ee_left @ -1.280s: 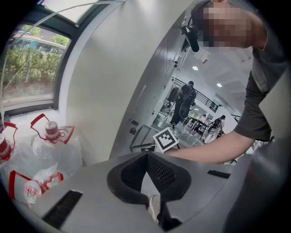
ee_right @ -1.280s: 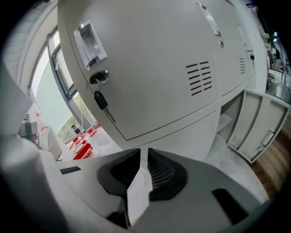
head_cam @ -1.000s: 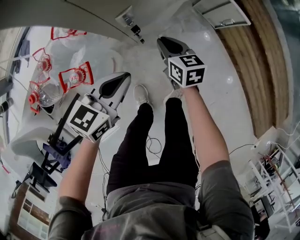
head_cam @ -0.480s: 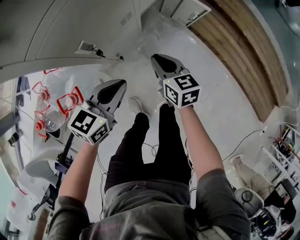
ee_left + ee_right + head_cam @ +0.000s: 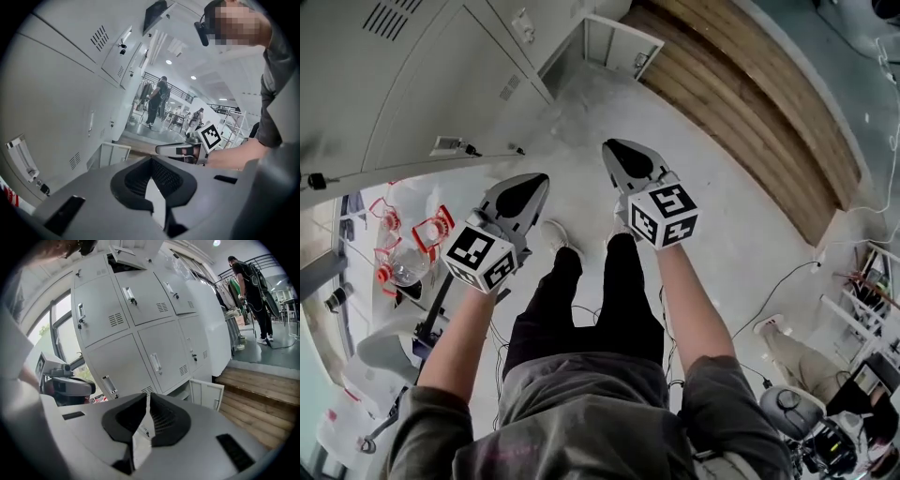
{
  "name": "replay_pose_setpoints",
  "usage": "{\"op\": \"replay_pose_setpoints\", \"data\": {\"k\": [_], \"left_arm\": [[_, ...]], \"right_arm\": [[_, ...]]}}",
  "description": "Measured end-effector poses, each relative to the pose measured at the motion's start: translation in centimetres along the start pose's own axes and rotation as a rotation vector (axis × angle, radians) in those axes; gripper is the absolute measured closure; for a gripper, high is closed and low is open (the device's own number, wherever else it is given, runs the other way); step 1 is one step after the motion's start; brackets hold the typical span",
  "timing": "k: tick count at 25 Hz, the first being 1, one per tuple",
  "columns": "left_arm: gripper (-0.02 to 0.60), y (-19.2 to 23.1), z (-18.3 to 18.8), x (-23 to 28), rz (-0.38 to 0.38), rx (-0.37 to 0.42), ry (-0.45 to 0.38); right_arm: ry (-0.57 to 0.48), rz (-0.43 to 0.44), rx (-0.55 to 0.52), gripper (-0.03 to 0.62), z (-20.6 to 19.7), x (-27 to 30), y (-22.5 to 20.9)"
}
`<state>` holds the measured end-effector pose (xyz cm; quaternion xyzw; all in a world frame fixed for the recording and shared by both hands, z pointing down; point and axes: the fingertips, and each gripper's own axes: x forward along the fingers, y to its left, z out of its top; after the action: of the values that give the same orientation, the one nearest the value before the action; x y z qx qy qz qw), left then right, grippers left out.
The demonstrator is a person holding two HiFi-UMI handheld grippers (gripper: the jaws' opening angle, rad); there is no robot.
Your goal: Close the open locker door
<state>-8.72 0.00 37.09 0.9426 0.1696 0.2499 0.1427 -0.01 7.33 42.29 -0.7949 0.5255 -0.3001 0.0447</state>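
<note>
A grey bank of lockers (image 5: 412,84) fills the upper left of the head view. One bottom-row locker door (image 5: 622,45) stands open just above the floor, beside the wooden step. It also shows in the left gripper view, door (image 5: 112,153), and in the right gripper view, door (image 5: 206,393). My left gripper (image 5: 539,180) and right gripper (image 5: 611,147) hang side by side above the floor, well short of that door. Both are shut with nothing between the jaws. A top-row door (image 5: 136,251) also looks ajar.
A wooden platform (image 5: 750,103) runs along the right of the lockers. Red-capped plastic bottles (image 5: 403,258) lie at the left, and cables (image 5: 787,281) trail on the floor at the right. The person's legs and shoes (image 5: 551,234) are below the grippers. People (image 5: 157,101) stand far off.
The head view has swung up toward the lockers, so more of the locker bank and the open bottom door now show. Both grippers keep their side-by-side pose and stay shut.
</note>
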Motion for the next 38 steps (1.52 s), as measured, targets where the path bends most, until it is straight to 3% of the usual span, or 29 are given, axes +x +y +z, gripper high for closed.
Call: {"op": "replay_pose_setpoints", "data": {"k": [9, 20, 31, 38], "left_arm": [[0.568, -6.5, 7.2, 4.8, 0.019, 0.023, -0.043], [0.568, -12.3, 13.2, 8.7, 0.041, 0.052, -0.072], [0.568, -12.2, 16.7, 10.3, 0.036, 0.065, -0.079], [0.568, -9.8, 19.2, 11.5, 0.005, 0.068, -0.09]], "right_arm": [[-0.031, 0.051, -0.011, 0.556, 6.2, -6.8, -3.3], [-0.061, 0.12, 0.002, 0.556, 12.3, -12.5, -6.4], [-0.076, 0.121, 0.015, 0.556, 16.6, -13.3, -8.1], [-0.082, 0.091, 0.016, 0.556, 19.3, -12.1, -8.5]]}}
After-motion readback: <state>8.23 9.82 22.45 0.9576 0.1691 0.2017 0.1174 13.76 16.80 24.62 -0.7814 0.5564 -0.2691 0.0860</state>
